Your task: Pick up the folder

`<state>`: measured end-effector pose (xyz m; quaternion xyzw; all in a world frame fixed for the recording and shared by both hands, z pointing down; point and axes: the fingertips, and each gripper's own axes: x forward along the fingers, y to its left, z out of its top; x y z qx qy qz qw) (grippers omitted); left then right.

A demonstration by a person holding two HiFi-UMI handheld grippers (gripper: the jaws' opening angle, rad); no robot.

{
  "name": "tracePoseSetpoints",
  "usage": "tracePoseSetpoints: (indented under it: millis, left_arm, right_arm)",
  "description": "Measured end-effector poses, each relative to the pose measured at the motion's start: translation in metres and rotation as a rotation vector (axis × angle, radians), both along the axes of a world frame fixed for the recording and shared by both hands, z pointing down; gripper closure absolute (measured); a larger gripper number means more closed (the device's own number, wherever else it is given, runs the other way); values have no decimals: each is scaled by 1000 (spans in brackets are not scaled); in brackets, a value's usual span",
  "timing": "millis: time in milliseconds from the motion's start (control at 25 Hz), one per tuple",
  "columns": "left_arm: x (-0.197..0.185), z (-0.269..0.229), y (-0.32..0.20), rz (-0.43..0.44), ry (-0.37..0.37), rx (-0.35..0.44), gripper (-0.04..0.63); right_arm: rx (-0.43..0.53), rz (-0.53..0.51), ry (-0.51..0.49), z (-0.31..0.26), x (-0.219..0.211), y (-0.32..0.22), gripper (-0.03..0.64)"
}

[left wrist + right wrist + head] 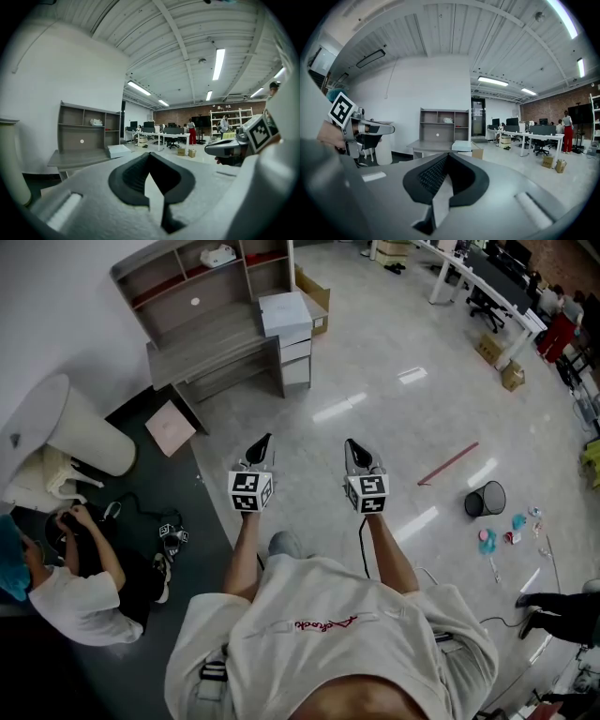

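The left gripper [260, 443] and right gripper [353, 450] are held side by side out in front of the person, above the shiny floor [394, 418], both pointing toward a grey worktop [211, 338] with shelves [202, 277] above it. Each gripper has its jaws closed together with nothing between them. The folder [283, 307], pale and flat, lies at the right end of the worktop, well apart from both grippers. A second person [66, 587] sits on the dark mat to the left.
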<state>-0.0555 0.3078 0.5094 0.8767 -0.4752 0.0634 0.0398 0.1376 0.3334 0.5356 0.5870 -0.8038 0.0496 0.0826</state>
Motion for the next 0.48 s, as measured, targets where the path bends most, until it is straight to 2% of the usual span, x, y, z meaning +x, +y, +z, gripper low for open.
tracePoseSetpoints:
  millis: [280, 480]
  left_arm:
    - [-8, 11, -14, -17, 2, -19, 596]
    - [-15, 19, -41, -21, 15, -28, 597]
  right_arm:
    - [-18, -12, -10, 8, -8, -20, 612]
    - [-20, -19, 1, 13, -16, -48, 612]
